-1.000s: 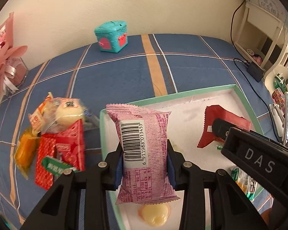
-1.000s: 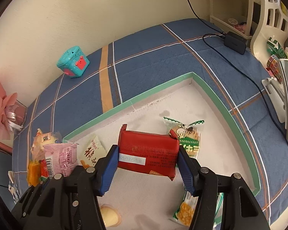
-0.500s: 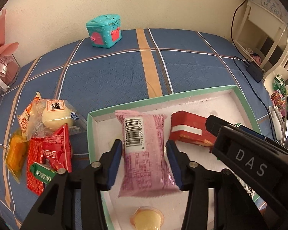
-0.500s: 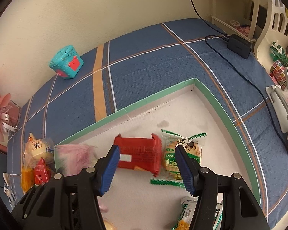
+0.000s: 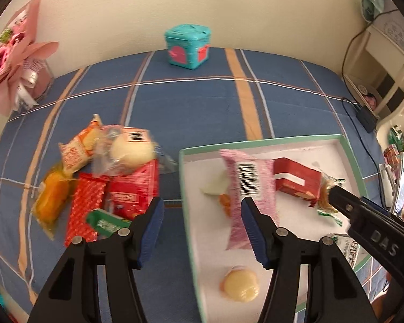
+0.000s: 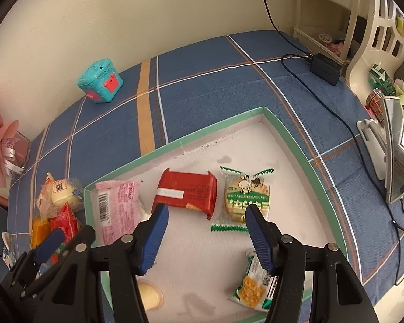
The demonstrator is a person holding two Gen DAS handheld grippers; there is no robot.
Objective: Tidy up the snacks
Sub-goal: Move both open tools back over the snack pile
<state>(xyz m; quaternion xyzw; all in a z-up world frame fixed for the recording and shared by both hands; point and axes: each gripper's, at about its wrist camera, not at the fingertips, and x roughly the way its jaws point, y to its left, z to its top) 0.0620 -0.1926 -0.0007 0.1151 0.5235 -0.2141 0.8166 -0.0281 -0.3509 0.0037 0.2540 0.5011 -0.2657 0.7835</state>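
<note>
A white tray with a green rim (image 5: pixel 256 142) (image 6: pixel 175 145) lies on the blue plaid cloth. In it lie a pink packet (image 5: pixel 251 185) (image 6: pixel 118 207), a red packet (image 5: pixel 296 181) (image 6: pixel 187 192), a green-and-white biscuit packet (image 6: pixel 246 197), a corn packet (image 6: pixel 253 288) and a pale round sweet (image 5: pixel 239 282). My left gripper (image 5: pixel 202 231) is open and empty over the tray's left rim. My right gripper (image 6: pixel 206 235) is open and empty above the tray. A pile of loose snacks (image 5: pixel 99 177) (image 6: pixel 56 207) lies left of the tray.
A teal toy box (image 5: pixel 187 45) (image 6: pixel 99 84) stands at the back by the wall. A pink bouquet (image 5: pixel 10 56) sits far left. A black adapter with its cable (image 6: pixel 324 68) and a phone on a stand (image 6: pixel 394 158) lie on the right.
Both grippers opened, released the pink and red packets into the tray, and pulled back. The left gripper shifted left towards the tray rim.
</note>
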